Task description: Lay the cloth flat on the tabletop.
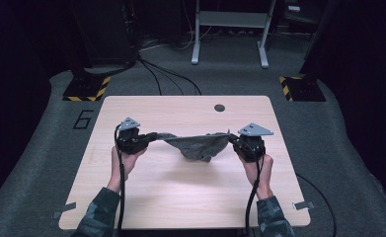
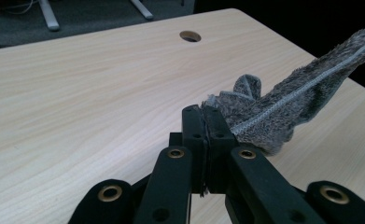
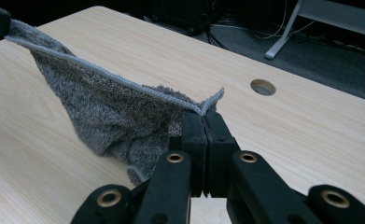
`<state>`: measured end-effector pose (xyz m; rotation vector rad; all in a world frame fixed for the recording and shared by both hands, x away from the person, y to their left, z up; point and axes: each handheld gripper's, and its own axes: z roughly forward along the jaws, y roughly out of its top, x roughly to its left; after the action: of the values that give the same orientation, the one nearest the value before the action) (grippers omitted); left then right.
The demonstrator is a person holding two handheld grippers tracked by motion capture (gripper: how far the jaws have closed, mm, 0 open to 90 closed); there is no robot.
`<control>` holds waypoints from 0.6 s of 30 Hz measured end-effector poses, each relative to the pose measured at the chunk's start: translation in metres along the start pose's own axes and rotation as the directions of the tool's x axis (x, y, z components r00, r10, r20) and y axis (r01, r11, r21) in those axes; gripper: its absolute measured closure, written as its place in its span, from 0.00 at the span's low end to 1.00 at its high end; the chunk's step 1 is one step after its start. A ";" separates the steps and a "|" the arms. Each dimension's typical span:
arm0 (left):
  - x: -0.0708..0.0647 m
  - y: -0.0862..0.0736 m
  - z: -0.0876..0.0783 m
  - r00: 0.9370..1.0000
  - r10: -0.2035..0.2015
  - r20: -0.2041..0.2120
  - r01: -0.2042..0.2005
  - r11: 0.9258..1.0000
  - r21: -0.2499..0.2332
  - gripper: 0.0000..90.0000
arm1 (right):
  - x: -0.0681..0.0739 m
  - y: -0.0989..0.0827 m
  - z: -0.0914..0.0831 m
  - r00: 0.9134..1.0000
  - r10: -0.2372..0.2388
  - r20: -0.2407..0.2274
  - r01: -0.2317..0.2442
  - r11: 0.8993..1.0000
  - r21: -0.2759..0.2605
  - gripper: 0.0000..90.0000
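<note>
while both hands came in from the near edge of the desk [image 1: 131, 207], the left claw [image 1: 150, 138] was clamped tight on one corner of the grey towel [image 1: 198, 144] and the right claw [image 1: 234, 141] was clamped on the opposite corner. the towel was stretched between them above the desk's middle, its stitched hem taut on top and its body sagging below. farther off, a round cable hole [image 1: 219, 107] sat near the desk's far edge.

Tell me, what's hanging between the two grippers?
A grey towel stretches from the left gripper to the right gripper, each shut on one end. It sags in the middle above the wooden table, as the high view shows.
</note>
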<state>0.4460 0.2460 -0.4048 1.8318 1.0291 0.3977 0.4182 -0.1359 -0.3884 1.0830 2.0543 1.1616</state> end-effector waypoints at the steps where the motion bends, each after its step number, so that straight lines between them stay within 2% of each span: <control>1: 0.000 0.002 -0.004 1.000 0.006 -0.003 -0.006 1.000 -0.009 0.99 | 0.001 0.001 -0.001 1.000 0.001 -0.002 -0.001 1.000 -0.004 0.99; 4: -0.002 0.009 -0.015 1.000 0.001 -0.002 -0.002 0.999 -0.034 0.99 | 0.004 0.005 -0.009 1.000 -0.009 -0.003 0.009 1.000 -0.022 0.99; 8: -0.009 0.014 -0.029 1.000 0.026 -0.013 -0.026 0.998 -0.058 0.99 | 0.010 0.010 -0.020 1.000 -0.021 -0.003 0.021 0.998 -0.057 0.99; 10: -0.011 0.014 -0.032 0.999 0.036 -0.015 -0.036 0.998 -0.050 0.99 | 0.012 0.010 -0.022 1.000 -0.024 -0.010 0.023 0.998 -0.065 0.99; 13: -0.014 0.004 -0.034 1.000 0.025 -0.001 -0.025 0.999 -0.040 0.99 | 0.016 0.006 -0.023 1.000 -0.027 -0.015 0.026 0.998 -0.059 0.99; 15: -0.019 -0.010 -0.038 0.999 0.018 0.031 -0.017 1.000 -0.026 0.99 | 0.020 -0.004 -0.028 0.999 -0.027 -0.023 0.026 0.998 -0.058 0.99; 18: -0.033 -0.029 -0.055 0.998 0.010 0.059 -0.008 0.999 -0.031 0.99 | 0.033 -0.021 -0.047 0.999 -0.019 -0.043 0.016 0.998 -0.066 0.99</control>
<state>0.3770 0.2571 -0.3976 1.8104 0.9695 0.3602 0.3571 -0.1357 -0.3859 1.0145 2.0404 1.2451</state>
